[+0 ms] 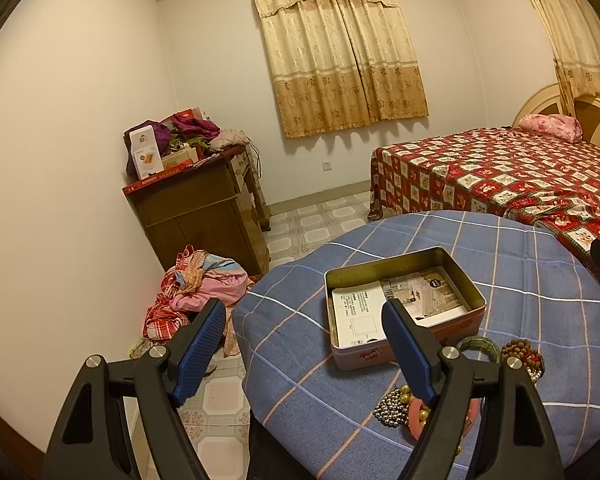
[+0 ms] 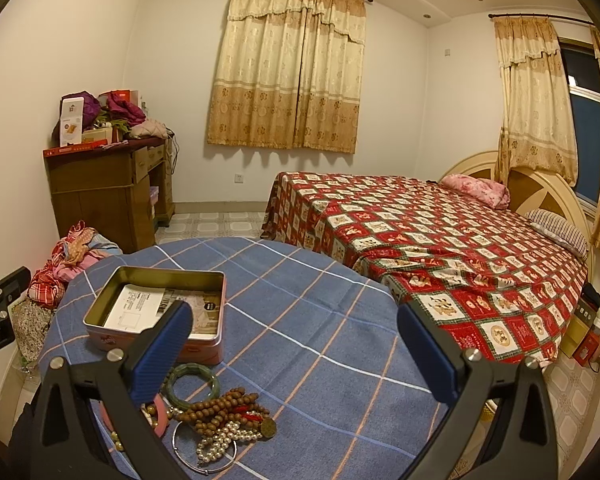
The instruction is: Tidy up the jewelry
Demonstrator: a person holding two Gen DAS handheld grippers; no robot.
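Right gripper (image 2: pixel 294 344) spread wide, empty, hung above the blue checked cloth (image 2: pixel 320 320). Just below and left of its left finger (image 2: pixel 162 344), nearest of all: the jewelry pile. Green bangle (image 2: pixel 194 384) flat on the cloth, close beside the tin's near corner; brown wooden beads (image 2: pixel 220 404) bunched to its right with a red tassel and a coin charm; pearl strand (image 2: pixel 224 440) tangled nearer the cloth's edge over a thin silver hoop (image 2: pixel 204 466); pink bangle (image 2: pixel 162 416) partly hidden behind the finger. Beyond the pile, farther left: open tin (image 2: pixel 156 312), long axis running left to right, papers lining its floor, no jewelry inside.

Left gripper (image 1: pixel 304 344) likewise spread wide and empty, aimed over the tin's left end, pile low to its right. Judged the right one better placed for the first pick
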